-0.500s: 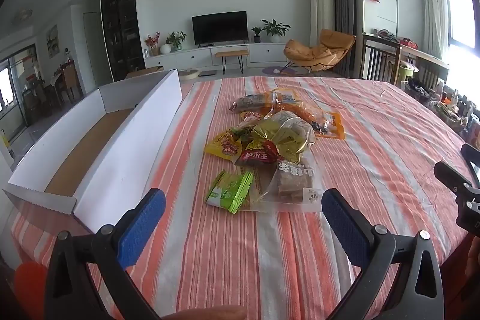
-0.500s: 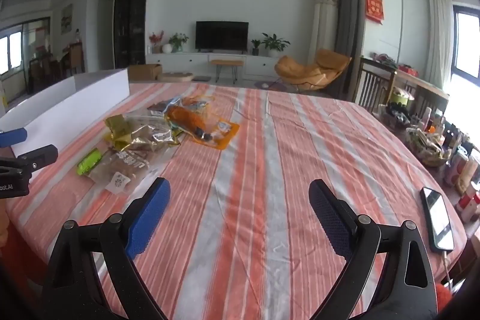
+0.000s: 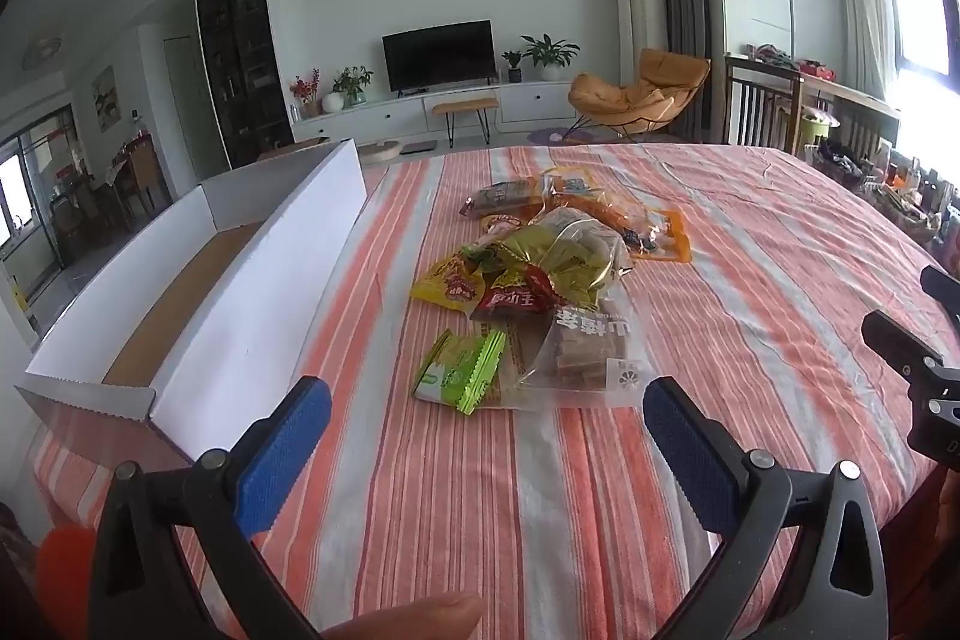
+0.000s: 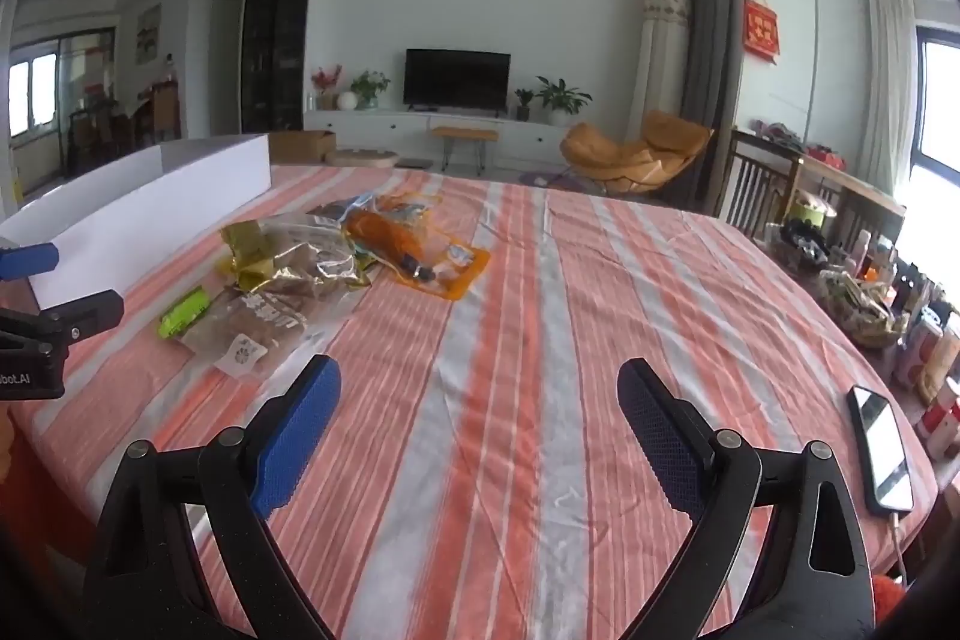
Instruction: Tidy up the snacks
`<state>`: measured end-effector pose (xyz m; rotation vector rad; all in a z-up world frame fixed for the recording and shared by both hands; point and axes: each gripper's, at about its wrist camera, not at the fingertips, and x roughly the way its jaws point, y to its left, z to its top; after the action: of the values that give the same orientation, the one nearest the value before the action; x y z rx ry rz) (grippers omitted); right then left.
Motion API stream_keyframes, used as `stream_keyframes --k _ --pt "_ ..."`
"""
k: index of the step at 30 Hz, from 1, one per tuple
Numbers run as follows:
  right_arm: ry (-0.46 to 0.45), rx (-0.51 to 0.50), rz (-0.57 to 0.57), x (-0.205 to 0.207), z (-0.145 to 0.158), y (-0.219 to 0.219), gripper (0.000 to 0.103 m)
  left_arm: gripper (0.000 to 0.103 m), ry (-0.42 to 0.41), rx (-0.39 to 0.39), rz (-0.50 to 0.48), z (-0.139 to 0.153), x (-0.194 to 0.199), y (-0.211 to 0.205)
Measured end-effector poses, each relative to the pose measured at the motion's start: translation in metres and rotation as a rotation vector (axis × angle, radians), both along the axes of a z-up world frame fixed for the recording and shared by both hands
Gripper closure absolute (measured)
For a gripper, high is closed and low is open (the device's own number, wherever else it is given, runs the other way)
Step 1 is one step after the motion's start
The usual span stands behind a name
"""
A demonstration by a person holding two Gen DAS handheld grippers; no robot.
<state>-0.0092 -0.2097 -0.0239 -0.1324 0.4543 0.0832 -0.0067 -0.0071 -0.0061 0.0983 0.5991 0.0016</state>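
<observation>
A heap of snack packets [image 3: 540, 274] lies mid-table on the striped cloth: a green packet [image 3: 459, 376], a clear bag of brown bars [image 3: 585, 358], yellow and red packets, an orange pouch [image 3: 654, 232]. My left gripper [image 3: 486, 394] hovers open just short of the green packet, nothing between its blue pads. An open white box [image 3: 252, 304] with a brown floor stands to its left. In the right wrist view the heap [image 4: 300, 268] lies ahead to the left. My right gripper [image 4: 480, 382] is open over bare cloth.
A phone [image 4: 879, 448] on a cable lies near the table's right edge. Bottles and a basket [image 4: 864, 304] crowd a side surface beyond it. A fingertip [image 3: 408, 619] shows at the bottom of the left wrist view. Chairs and a TV unit stand behind.
Both grippers have shifted only slightly; the scene looks nearly the same, and the snacks have not moved.
</observation>
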Motion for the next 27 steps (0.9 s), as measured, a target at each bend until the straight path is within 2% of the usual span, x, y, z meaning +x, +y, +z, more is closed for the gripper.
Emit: stream_keyframes --k 27 --pt "-0.035 -0.001 0.011 0.0051 -0.0033 0.0027 0.007 0.0 -0.003 0.012 0.033 -0.0051 0.0022 0.0009"
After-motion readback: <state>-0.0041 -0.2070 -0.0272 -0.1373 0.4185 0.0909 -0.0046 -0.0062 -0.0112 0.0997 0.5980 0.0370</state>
